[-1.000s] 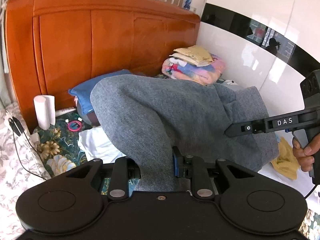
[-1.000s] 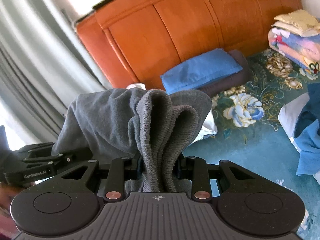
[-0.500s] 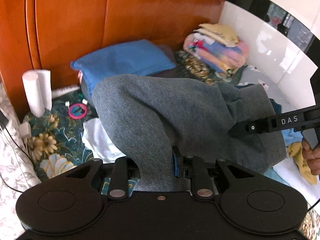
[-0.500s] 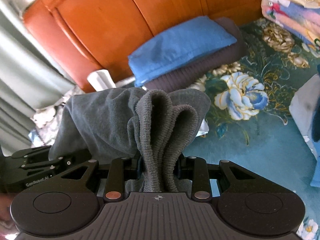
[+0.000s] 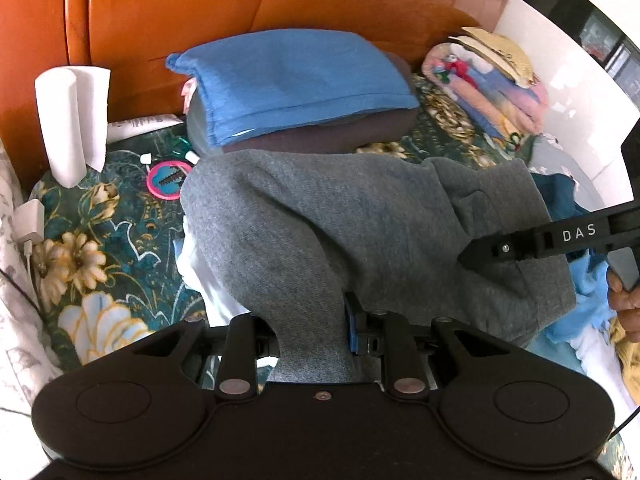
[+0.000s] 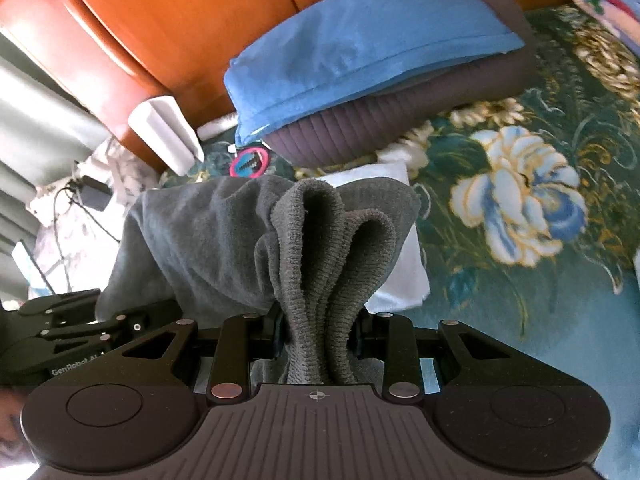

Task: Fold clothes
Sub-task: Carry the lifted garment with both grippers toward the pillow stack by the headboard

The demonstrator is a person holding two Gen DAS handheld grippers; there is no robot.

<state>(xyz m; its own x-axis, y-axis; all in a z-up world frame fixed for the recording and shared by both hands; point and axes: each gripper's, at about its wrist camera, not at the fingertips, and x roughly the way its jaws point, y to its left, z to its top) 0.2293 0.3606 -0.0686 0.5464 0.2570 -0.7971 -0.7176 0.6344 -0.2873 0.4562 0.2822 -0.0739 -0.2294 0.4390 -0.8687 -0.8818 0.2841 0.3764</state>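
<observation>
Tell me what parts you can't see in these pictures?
- Left wrist view: the left gripper fingers' tips, buried in the grey sweatshirt.
- Right wrist view: the right gripper fingers' tips, covered by the sweatshirt's bunched ribbed hem.
- Left wrist view: most of the white garment, under the sweatshirt.
- Left wrist view: the hand, cut off by the right edge.

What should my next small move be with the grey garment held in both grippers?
Probably lower both grippers together onto the open bedspread and lay it flat. The grey garment hangs bunched in the air, clamped in the left gripper and, with its ribbed edge gathered in folds, in the right gripper. It cannot be folded neatly until spread out.
</observation>
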